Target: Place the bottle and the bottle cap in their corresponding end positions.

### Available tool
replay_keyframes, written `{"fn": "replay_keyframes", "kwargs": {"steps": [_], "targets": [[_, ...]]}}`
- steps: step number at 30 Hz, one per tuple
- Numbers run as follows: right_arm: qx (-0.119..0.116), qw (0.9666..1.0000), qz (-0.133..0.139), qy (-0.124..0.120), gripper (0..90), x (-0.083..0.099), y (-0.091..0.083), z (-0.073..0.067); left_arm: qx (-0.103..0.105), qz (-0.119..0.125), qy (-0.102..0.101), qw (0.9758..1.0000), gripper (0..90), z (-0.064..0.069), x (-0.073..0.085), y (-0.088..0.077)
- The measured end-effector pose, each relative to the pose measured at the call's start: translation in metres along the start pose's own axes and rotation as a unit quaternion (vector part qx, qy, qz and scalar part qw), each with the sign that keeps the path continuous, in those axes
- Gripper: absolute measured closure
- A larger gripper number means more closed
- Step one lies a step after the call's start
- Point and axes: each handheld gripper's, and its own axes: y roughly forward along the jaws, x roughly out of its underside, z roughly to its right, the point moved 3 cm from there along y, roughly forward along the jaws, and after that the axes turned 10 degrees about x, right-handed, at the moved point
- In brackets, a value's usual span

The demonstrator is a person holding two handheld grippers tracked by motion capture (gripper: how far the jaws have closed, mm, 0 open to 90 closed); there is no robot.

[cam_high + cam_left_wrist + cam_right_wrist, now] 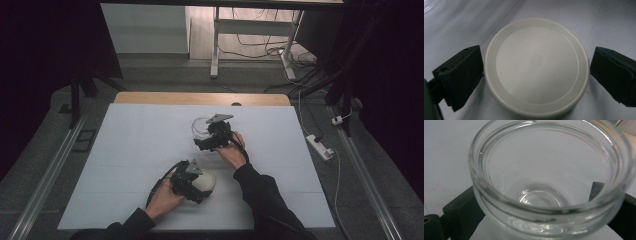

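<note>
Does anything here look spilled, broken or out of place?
Nothing stands out. The glass jar is empty and looks intact between the right gripper's jaws. The white lid lies flat on the table, unmarked, between the left gripper's jaws.

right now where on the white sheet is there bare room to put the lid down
The far left of the white sheet, left of the glass jar, is bare, and the right strip too. The middle is crowded by the lid and both tools.
</note>
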Motion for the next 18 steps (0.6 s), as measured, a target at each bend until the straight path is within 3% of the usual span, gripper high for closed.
{"fn": "replay_keyframes", "kwargs": {"steps": [7, 18], "targets": [[-0.005, 1.0, -0.002, 0.001, 0.0, 0.001, -0.006, 0.0, 0.009, 0.017, -0.011, 0.9998, 0.0, 0.0, -0.001, -0.011], [-0.001, 1.0, -0.007, 0.001, 0.0, 0.007, -0.014, -0.003, 0.022, 0.016, -0.02, 0.9994, 0.0, 0.001, 0.006, -0.023]]}}
